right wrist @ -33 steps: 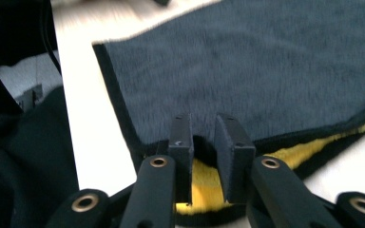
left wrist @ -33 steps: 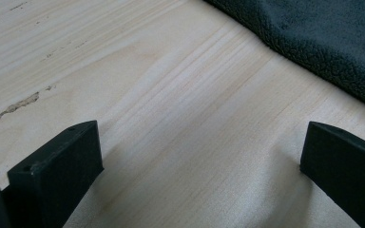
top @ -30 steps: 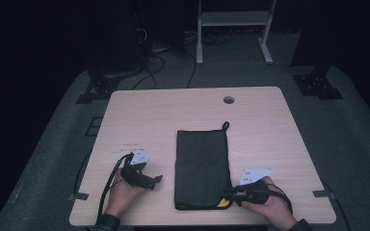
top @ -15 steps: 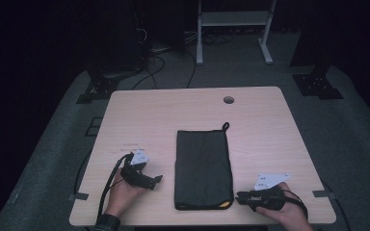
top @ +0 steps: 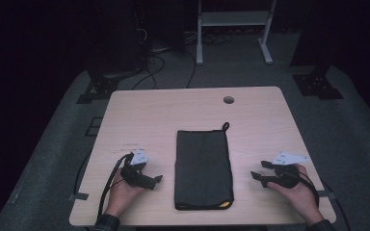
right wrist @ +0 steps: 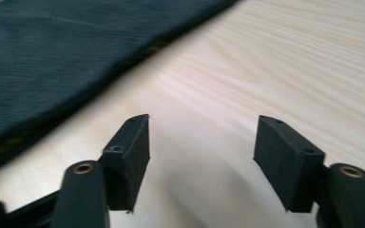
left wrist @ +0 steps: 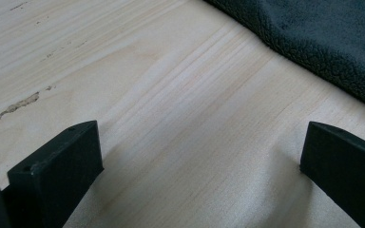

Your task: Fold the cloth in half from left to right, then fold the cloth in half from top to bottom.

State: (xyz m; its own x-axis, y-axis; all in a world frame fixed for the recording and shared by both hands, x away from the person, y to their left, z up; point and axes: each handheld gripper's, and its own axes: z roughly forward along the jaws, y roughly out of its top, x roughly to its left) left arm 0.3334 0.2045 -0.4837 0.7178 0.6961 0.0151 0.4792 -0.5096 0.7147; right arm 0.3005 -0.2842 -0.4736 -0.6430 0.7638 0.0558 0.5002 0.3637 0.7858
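Observation:
A dark folded cloth point(top: 203, 168) with a small loop at its far end and a yellow tag at its near edge lies flat in the middle of the light wooden table point(top: 173, 110). My left gripper point(top: 156, 180) rests left of the cloth, jaws wide apart over bare wood point(left wrist: 199, 161), with the cloth's fuzzy edge point(left wrist: 332, 42) beyond. My right gripper point(top: 259, 173) sits to the right of the cloth, pointing at it. Its jaws have just been opening and nothing is between them point(right wrist: 202, 152). The cloth's hem point(right wrist: 52, 61) lies ahead of them.
A round cable hole point(top: 228, 99) sits near the table's far edge. Behind the table are a white frame point(top: 231, 19), floor cables point(top: 159, 53) and black stand bases point(top: 103, 89). Bare wood surrounds the cloth on all sides.
My right gripper has drawn away to the right from the cloth's near right corner and its jaws have opened. The left gripper and the cloth have stayed put.

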